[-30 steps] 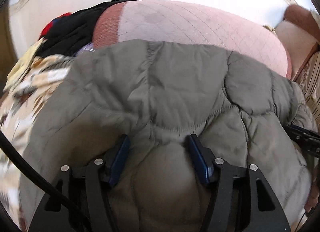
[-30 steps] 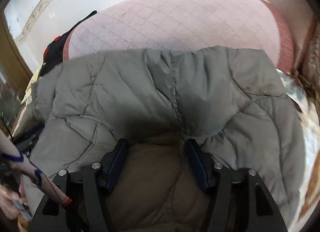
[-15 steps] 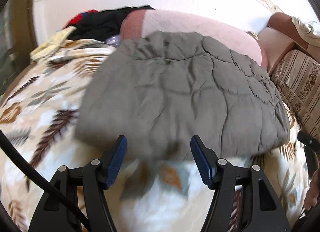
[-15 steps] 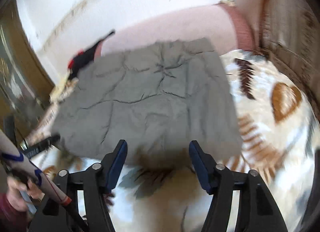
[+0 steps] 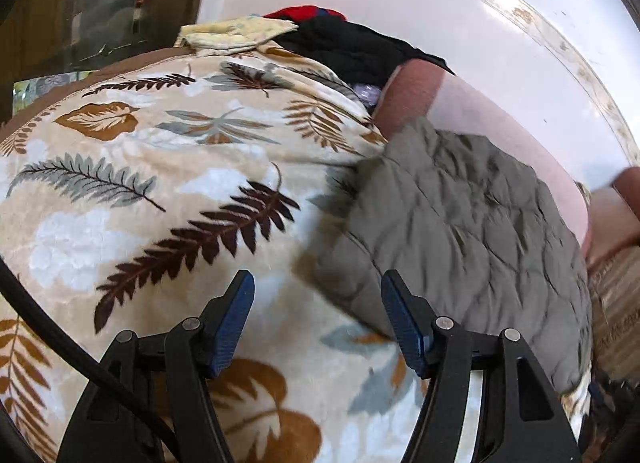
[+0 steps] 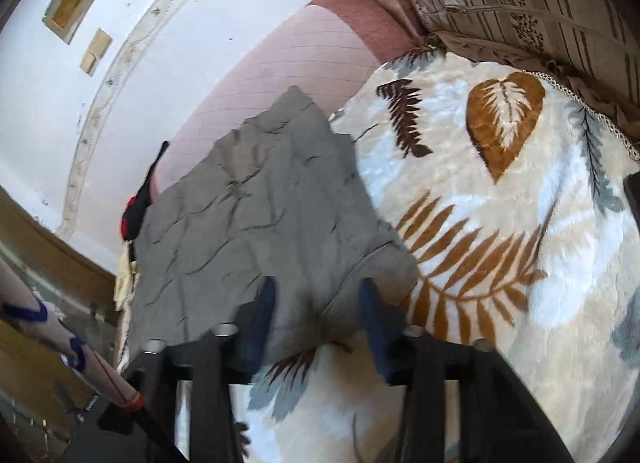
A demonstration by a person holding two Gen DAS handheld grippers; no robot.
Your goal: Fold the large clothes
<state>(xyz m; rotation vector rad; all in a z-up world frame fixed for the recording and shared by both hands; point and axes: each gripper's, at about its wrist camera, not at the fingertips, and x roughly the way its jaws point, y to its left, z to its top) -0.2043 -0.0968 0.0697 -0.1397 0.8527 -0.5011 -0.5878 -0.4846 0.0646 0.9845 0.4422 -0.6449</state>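
Now folded grey jacket [image 5: 460,231] against pink bolster [image 6: 288,75], leaf-print blanket [image 5: 140,183] bare around.

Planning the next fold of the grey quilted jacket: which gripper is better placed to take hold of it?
Right, probably. The right gripper sits over the jacket's near edge, which lies between its fingers. Its jaws have just been closing but grip nothing. The left gripper is open over the leaf blanket, jacket off to its side.
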